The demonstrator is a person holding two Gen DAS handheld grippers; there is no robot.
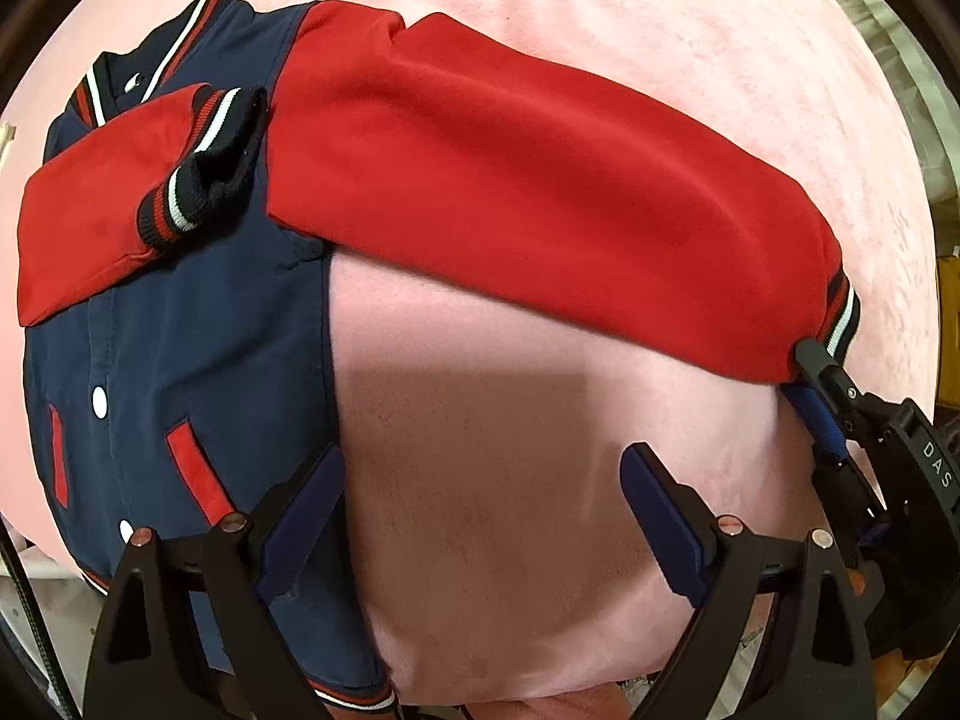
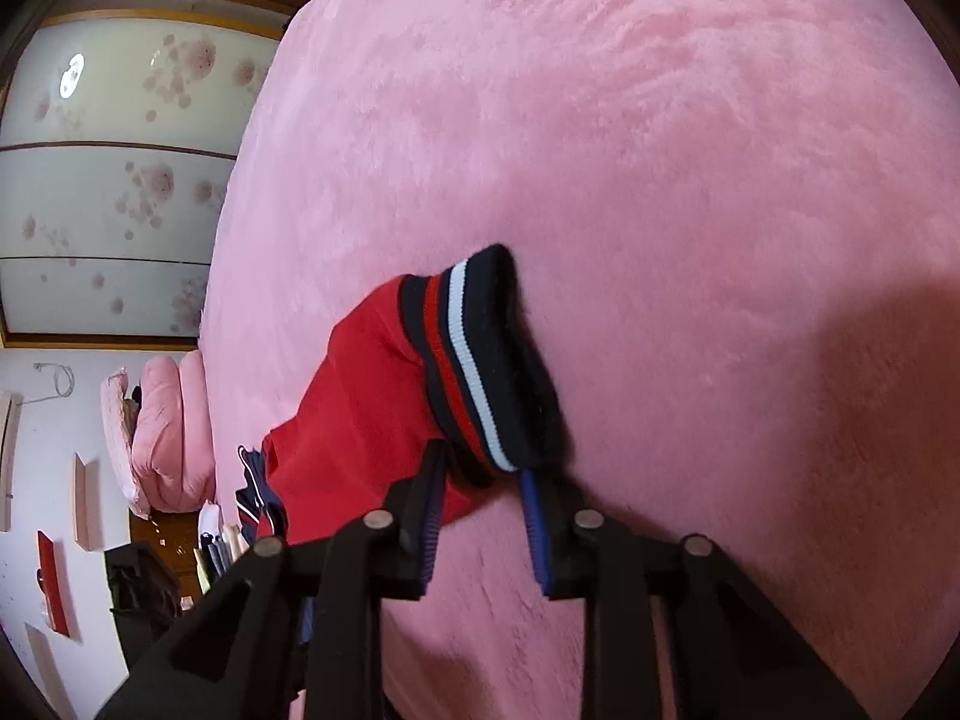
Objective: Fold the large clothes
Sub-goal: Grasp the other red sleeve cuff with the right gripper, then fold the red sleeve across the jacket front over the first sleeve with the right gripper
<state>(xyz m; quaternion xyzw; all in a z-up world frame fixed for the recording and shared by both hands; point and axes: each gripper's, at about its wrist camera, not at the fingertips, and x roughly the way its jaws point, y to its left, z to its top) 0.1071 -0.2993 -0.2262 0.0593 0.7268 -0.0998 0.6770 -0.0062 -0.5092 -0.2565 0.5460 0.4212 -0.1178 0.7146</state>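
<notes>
Navy varsity jacket lies on the pink plush blanket, its hem cut off by the frame. Left gripper hovers released; right gripper pinches the striped cuff of the red sleeve, contact partly hidden.

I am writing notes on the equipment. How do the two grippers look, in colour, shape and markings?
Both are black. The left gripper has two angular, tapering fingers with dark blue pads and round silver pins on top. The right gripper has the same build, with ribbed blue pads. Seen from the left wrist view, its body carries white letters "DAS". No sleeve is visible.
</notes>
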